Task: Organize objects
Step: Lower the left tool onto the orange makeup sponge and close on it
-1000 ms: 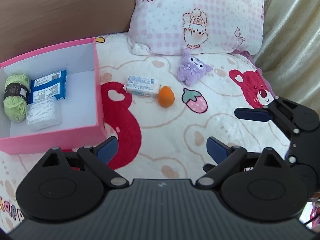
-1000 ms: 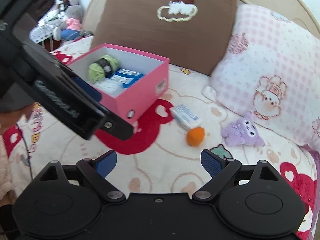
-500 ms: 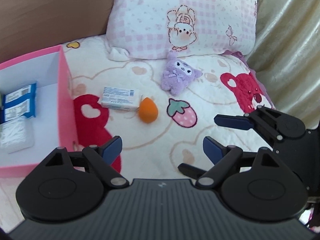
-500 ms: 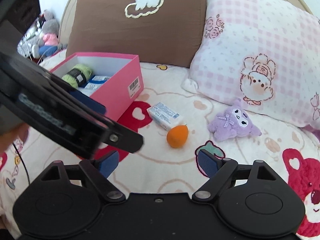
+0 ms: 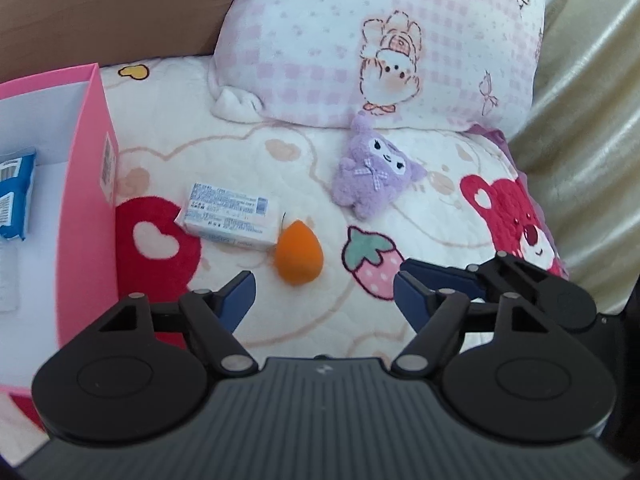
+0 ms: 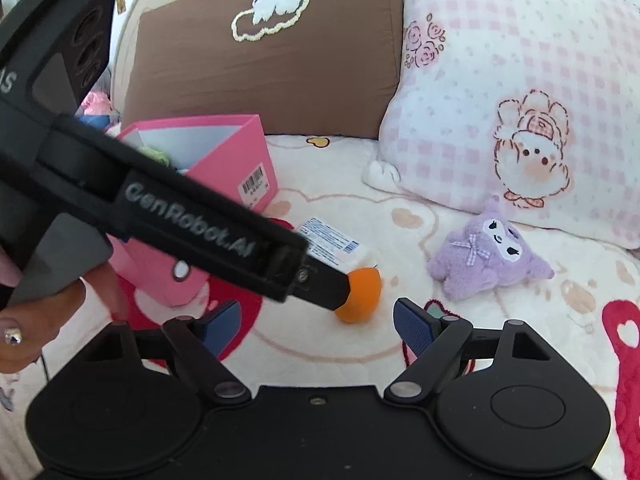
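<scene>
Orange sponge (image 5: 298, 252) is approached by left gripper (image 5: 324, 292), jaws open, empty; closing needed next; right gripper (image 6: 314, 322) open.

Sponge (image 5: 298, 251) between packet (image 5: 229, 221) and plush (image 5: 370, 178), right of box (image 5: 86, 216).

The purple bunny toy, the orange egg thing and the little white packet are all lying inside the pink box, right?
No. The left wrist view shows the purple bunny toy, orange egg thing and little white packet lying on the blanket, outside the pink box.
</scene>
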`<state>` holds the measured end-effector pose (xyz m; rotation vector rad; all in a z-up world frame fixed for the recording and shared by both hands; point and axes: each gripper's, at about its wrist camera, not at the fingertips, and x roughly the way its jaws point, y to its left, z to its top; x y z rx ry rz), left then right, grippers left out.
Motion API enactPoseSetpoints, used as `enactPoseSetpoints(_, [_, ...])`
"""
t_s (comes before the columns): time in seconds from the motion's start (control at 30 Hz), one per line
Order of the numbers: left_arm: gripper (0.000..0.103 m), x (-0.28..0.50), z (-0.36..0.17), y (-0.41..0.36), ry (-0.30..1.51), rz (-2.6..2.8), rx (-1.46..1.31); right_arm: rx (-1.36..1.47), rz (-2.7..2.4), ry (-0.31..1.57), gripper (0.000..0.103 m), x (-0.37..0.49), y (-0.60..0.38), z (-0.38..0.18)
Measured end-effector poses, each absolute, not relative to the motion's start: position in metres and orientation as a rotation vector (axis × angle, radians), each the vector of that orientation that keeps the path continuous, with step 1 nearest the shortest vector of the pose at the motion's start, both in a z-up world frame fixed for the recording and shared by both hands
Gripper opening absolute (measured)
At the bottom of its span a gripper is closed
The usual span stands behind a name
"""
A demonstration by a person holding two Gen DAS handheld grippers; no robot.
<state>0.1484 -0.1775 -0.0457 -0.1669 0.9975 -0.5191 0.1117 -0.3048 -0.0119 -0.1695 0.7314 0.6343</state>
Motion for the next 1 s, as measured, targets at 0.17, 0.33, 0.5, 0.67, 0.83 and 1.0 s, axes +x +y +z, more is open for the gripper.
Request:
enactPoseSetpoints(0.17, [0.058,0.161,-0.061,-0.184,1.018,-0.544,-0.176,-0.163,0.648,0.717,0.086,0.123,-0.305,-0.025])
enactPoseSetpoints(0.33, [0.053,0.17,-0.071,-0.183,1.022,-0.575,-0.184,-0.229,0.617,0.729,0.086,0.133,-0.298,-0.041])
enactPoseSetpoints(0.5, [0.052,0.182,-0.085,-0.178,1.036,-0.562,-0.262,-0.251,0.608,0.746,0.078,0.147,-0.294,-0.058])
enactPoseSetpoints(0.67, [0.046,0.188,-0.094,-0.18,1.045,-0.576,-0.29,-0.227,0.578,0.776,0.074,0.159,-0.293,-0.071])
enactPoseSetpoints(0.83, [0.035,0.193,-0.1,-0.179,1.045,-0.584,-0.323,-0.213,0.577,0.795,0.064,0.165,-0.294,-0.074])
enactPoseSetpoints(1.0, [0.034,0.2,-0.107,-0.173,1.076,-0.619,-0.418,-0.165,0.553,0.812,0.055,0.174,-0.296,-0.081])
